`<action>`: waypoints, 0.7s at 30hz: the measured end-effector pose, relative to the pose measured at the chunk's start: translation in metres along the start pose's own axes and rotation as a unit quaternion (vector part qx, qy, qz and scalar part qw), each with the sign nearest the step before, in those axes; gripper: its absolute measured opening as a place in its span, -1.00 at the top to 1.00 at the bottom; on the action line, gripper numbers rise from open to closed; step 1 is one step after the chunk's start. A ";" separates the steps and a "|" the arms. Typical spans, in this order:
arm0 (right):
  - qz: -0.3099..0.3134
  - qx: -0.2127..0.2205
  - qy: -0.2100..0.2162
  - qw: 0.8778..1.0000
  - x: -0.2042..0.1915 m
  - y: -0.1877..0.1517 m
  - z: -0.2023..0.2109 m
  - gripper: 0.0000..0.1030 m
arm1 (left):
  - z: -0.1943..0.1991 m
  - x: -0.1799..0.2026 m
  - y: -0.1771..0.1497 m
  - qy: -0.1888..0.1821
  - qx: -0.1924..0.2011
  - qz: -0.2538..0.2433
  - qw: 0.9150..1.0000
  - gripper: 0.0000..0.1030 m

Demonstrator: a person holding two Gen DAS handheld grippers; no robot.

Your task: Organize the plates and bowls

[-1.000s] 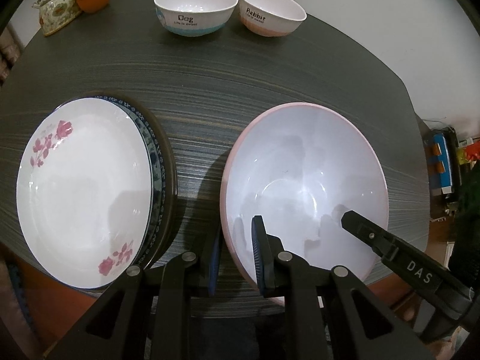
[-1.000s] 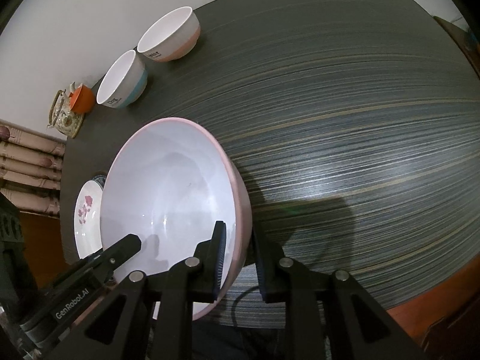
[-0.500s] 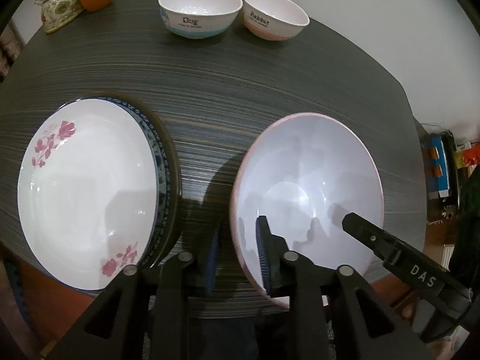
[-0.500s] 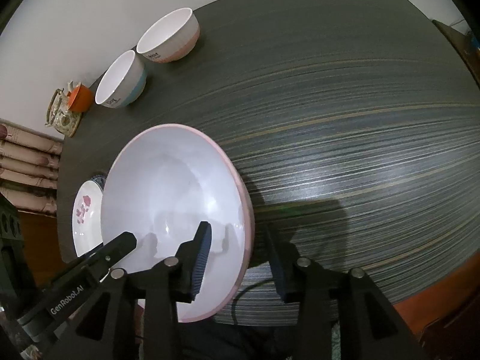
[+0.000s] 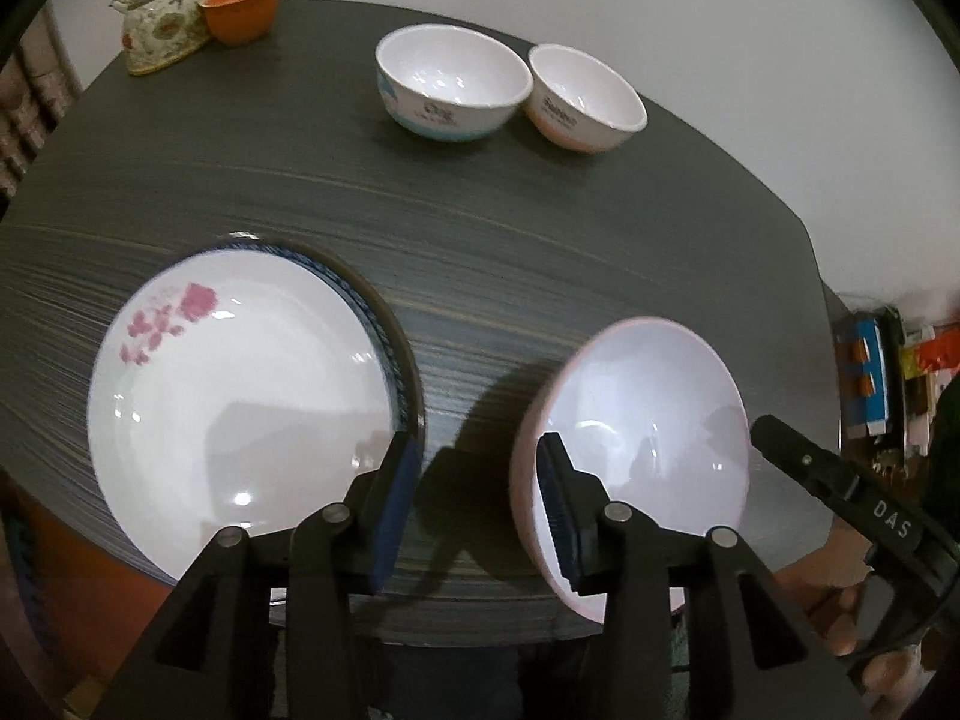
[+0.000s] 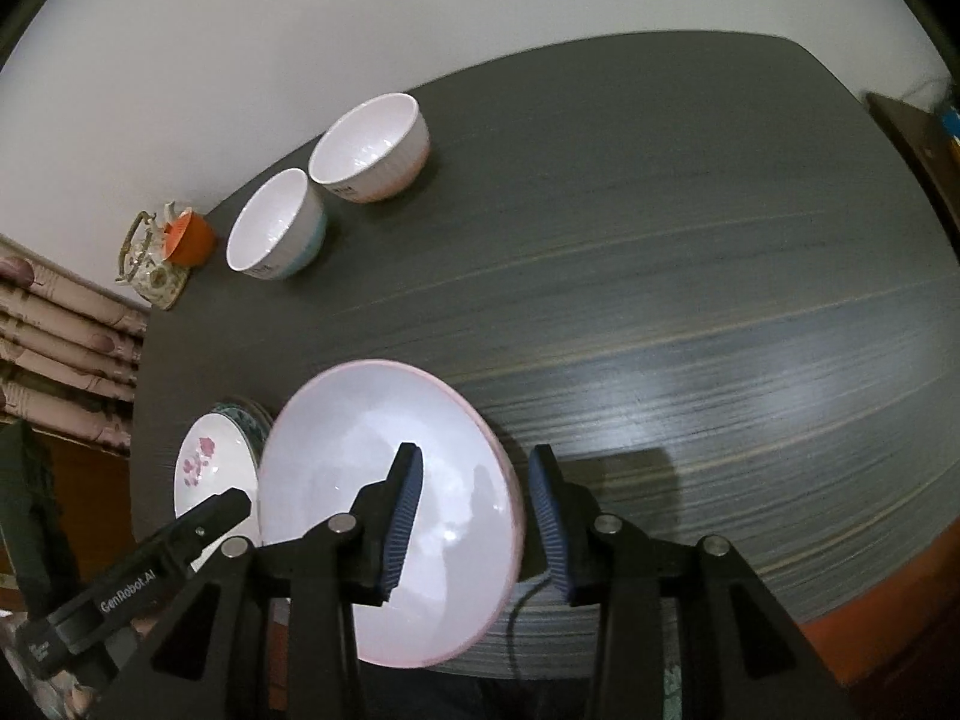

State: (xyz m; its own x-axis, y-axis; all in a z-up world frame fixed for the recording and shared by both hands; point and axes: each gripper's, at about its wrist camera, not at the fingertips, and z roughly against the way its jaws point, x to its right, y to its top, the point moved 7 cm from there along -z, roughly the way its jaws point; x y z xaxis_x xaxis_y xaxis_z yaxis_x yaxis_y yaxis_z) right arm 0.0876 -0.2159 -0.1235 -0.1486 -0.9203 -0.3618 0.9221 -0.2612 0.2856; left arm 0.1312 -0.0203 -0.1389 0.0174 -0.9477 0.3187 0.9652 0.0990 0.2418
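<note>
Two handheld grippers hover over the near edge of a dark, wood-grained table (image 5: 540,252), both pointing steeply down. The left gripper (image 5: 474,504) has its blue-padded jaws spread, and they have just been opening; the near left rim of a large pink-edged bowl (image 5: 648,420) sits between them, with one pad inside the bowl and the other outside, and neither seems to press on it. The right gripper (image 6: 477,522) is likewise spread, its jaws having just opened too, straddling the bowl's right rim with a gap on each side. The big bowl (image 6: 384,480) rests on the table near the front edge, apparently let go. Just to its left is a stack of plates (image 5: 240,420): a white plate with pink flowers on top of a blue-patterned one. At the far side of the table, well apart from these, two small bowls stand side by side, one with a blue base (image 5: 450,84) and one with a pink base (image 5: 585,99). A flowered teapot (image 5: 162,18) and an orange cup (image 5: 240,0) sit in the far left corner. Judging from this layout, the plates are already gathered and the big bowl has been set down; the two small bowls probably still need stacking or moving.
</note>
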 end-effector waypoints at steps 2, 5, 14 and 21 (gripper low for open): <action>0.011 0.000 0.005 1.000 -0.008 0.003 0.000 0.27 | 0.006 -0.006 0.006 0.000 0.006 0.009 1.000 0.27; 0.026 0.001 0.018 1.000 -0.023 0.008 -0.001 0.27 | 0.013 -0.019 0.017 0.007 0.017 0.018 1.000 0.26; 0.050 -0.011 0.058 0.997 -0.070 0.037 -0.011 0.27 | 0.025 -0.056 0.054 0.034 0.036 0.050 0.998 0.25; 0.063 -0.008 0.063 0.996 -0.106 0.072 -0.030 0.27 | 0.025 -0.073 0.092 0.041 0.047 0.071 0.996 0.25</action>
State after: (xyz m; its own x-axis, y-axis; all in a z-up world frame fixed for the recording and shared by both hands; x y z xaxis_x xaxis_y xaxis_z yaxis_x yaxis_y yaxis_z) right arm 0.1807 -0.1284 -0.0908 0.0133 -0.9012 -0.4331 0.9364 -0.1407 0.3215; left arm 0.2122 0.0658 -0.1172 0.1766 -0.9431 0.2817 0.9227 0.2582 0.2861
